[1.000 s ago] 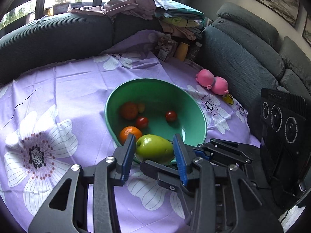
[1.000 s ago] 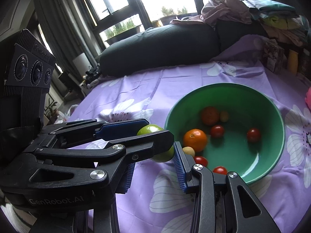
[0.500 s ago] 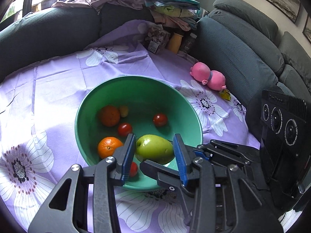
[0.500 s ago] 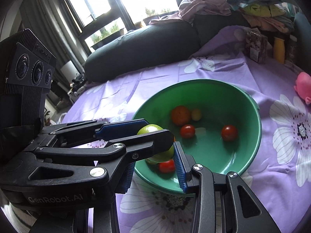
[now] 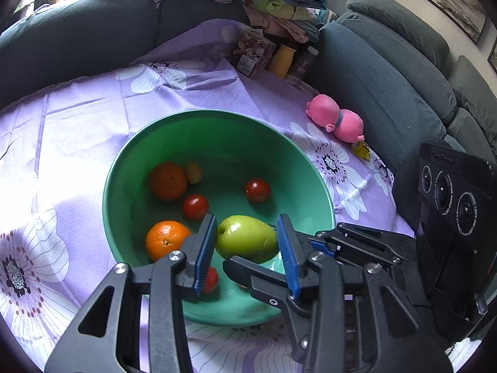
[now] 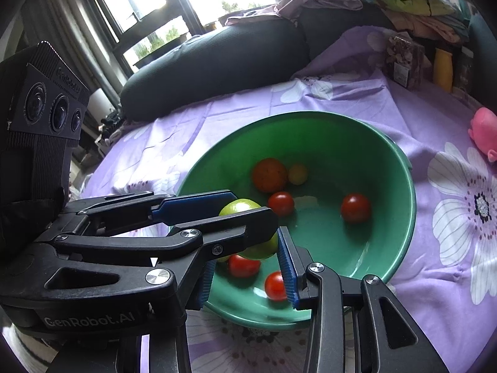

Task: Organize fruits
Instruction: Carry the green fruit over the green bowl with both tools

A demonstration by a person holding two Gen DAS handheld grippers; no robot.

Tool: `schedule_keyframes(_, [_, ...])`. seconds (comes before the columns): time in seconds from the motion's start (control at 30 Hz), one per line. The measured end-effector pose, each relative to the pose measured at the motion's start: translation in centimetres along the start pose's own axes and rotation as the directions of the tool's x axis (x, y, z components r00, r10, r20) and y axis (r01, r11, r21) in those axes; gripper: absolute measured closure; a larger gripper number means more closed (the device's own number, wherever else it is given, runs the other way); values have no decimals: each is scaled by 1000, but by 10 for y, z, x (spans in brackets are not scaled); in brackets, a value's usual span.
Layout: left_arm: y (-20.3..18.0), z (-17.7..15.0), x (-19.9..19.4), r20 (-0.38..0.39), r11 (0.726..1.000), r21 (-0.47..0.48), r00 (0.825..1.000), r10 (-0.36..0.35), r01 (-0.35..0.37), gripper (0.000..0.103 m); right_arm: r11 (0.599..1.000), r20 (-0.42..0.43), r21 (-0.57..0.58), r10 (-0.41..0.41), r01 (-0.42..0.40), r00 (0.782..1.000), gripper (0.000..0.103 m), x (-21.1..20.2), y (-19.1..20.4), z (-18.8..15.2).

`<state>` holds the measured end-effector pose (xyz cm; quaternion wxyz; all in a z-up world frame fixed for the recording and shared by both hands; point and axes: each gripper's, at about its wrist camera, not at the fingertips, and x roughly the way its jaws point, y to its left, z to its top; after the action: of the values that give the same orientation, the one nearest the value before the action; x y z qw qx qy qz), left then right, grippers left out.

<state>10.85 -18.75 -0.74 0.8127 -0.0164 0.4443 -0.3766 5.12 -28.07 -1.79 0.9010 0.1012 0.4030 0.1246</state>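
Observation:
My left gripper (image 5: 247, 237) is shut on a green pear (image 5: 248, 238) and holds it above the inside of the green bowl (image 5: 217, 124), near its front rim. The bowl holds two oranges (image 5: 167, 181), several red tomatoes (image 5: 257, 190) and a small yellow fruit (image 5: 193, 172). In the right wrist view the left gripper's fingers (image 6: 192, 208) cross in front with the pear (image 6: 239, 208) over the bowl (image 6: 310, 121). My right gripper (image 6: 247, 267) is open and empty, just behind the left one at the bowl's near rim.
The bowl stands on a purple flowered cloth (image 5: 80, 118). A pink plush toy (image 5: 335, 119) lies to the right. Jars and a yellow bottle (image 5: 281, 60) stand at the back. A dark sofa (image 5: 388, 71) with piled clothes (image 5: 273, 9) surrounds the table.
Both grippers moved forward together. The pear went from in front of the bowl's near rim to over its inside. The left grip stays shut on it.

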Motion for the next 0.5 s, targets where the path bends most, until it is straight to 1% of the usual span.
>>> schedule_keyframes(0.5, [4,0,2,-4,1000,-16,1000,-10,10,63,999,-39,-25,-35,34,999,63,5,2,4])
